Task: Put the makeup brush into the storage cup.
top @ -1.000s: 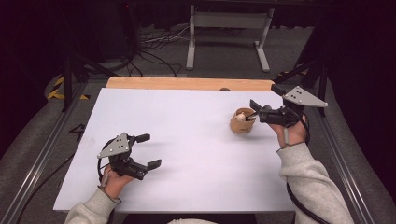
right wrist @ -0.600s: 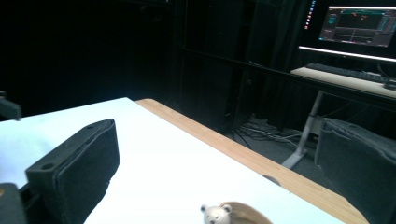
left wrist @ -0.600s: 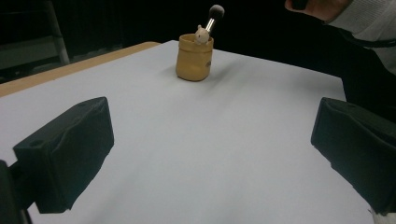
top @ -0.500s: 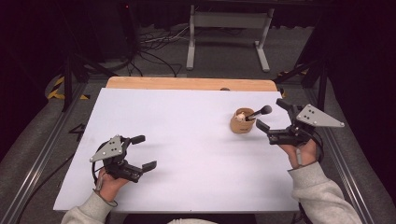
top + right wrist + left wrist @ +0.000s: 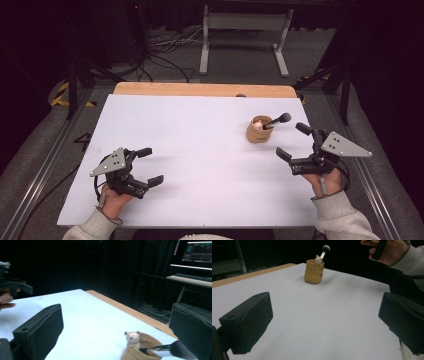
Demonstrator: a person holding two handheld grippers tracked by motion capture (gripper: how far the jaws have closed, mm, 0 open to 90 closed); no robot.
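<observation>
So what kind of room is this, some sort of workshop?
Probably a lab or recording studio rather than a workshop: a white-topped table on a metal frame, loose black cables on the grey floor, dark surroundings, and a lit computer monitor on a side bench.

White-topped table (image 5: 200,150) with wooden far edge, small tan cup (image 5: 259,133) standing near its right side
</observation>
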